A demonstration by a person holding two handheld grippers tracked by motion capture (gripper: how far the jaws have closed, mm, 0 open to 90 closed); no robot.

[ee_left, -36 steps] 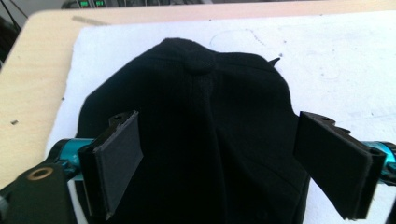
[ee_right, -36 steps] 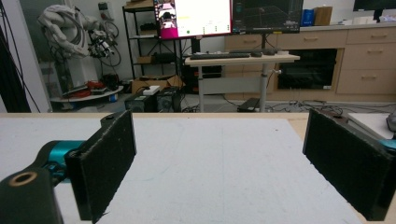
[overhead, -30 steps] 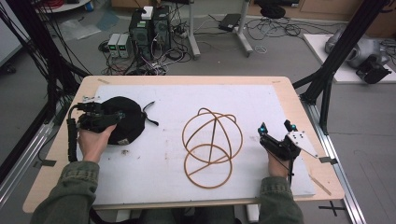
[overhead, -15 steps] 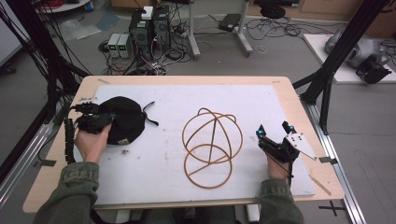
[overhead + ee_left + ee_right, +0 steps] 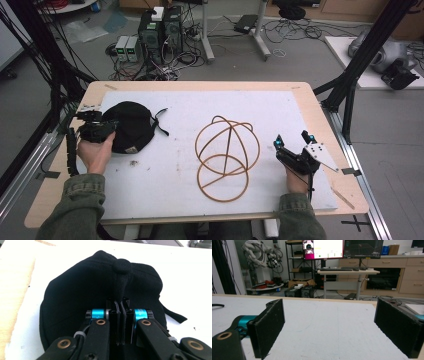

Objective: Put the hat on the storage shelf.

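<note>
The left gripper [image 5: 120,322] has its two black jaws pinched together on a fold of the soft black fabric cap [image 5: 100,290], just below the cloth button at its crown, so the step in hand looks like taking hold of the cap before lifting it. The cap lies on the left part of the white board [image 5: 280,115] that covers the table, its strap trailing toward the middle, and the person's left hand [image 5: 95,152] sits at its near edge. To the right of the cap, well apart from it, stands a tan dome-shaped frame of bent wooden hoops [image 5: 225,155], which I judge to be the stand the cap is meant for. The right gripper [image 5: 292,142] rests on the board just right of that frame, jaws spread wide and holding nothing. The next move probably calls for raising the cap clear of the board without the fold slipping, carrying it right and settling it over the hoops. The board lies on a pale wooden tabletop [image 5: 320,100]; beyond it the grey floor holds computer towers [image 5: 160,30], tangled cables and black frame struts
</note>
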